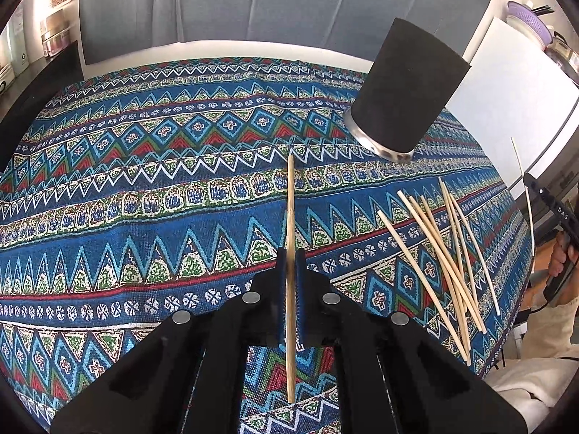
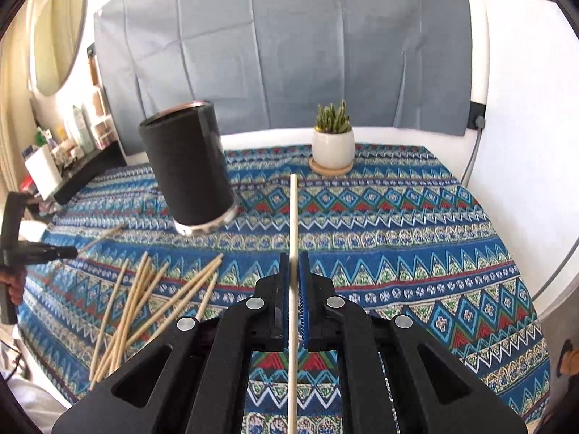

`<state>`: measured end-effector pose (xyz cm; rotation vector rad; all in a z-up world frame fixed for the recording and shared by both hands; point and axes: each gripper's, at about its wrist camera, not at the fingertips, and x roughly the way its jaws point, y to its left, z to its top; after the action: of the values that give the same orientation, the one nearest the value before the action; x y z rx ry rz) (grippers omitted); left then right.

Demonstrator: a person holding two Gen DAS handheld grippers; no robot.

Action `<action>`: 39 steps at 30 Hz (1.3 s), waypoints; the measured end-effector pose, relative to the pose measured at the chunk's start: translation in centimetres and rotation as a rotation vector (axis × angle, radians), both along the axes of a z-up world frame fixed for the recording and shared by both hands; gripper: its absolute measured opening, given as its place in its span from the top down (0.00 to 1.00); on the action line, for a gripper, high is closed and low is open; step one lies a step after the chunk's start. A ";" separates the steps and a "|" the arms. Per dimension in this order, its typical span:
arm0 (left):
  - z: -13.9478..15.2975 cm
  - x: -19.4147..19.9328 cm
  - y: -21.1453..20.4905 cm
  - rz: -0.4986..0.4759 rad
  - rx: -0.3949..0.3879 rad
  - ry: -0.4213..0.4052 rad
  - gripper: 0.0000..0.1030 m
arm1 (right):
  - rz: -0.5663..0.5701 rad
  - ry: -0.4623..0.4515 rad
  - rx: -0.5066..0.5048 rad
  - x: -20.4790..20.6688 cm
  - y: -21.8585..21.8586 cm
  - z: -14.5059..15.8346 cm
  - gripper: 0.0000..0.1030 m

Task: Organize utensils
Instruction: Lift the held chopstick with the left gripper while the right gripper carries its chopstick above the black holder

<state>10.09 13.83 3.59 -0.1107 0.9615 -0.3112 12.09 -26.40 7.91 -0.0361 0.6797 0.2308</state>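
L wrist: left tool (image 1: 290, 253) clamped on a chopstick (image 1: 290, 195), long axis pointing ahead; black cup (image 1: 405, 86) up-right, loose pile (image 1: 445, 249) on tabletop (image 1: 144, 181) to its right.
R wrist: right tool (image 2: 294, 256) clamped on a pale chopstick (image 2: 294, 213), pointing ahead; cup (image 2: 188, 166) ahead-left, looks nearer this hand.

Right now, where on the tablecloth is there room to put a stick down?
The widest bare tablecloth lies right of the black holder and in front of the potted plant. The left wrist view shows another open stretch left of the holder. It is crowded by the loose pile of sticks near the cloth's edge, beside the holder.
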 end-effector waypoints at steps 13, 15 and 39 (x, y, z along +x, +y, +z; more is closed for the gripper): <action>3.3 -2.1 1.4 0.049 -0.031 -0.119 0.95 | 0.063 -0.075 0.101 -0.7 0.9 2.1 0.96; 4.4 -2.0 1.6 0.053 -0.015 -0.141 0.95 | 0.075 -0.093 0.090 -0.9 1.4 2.7 0.96; 16.5 3.5 -1.9 -0.025 -0.055 -0.461 0.95 | 0.175 -0.351 0.063 3.4 6.2 13.1 0.95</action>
<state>13.54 11.97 20.05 -0.0726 0.4983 -0.3663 15.52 -20.18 20.99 -0.0740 0.3190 0.4039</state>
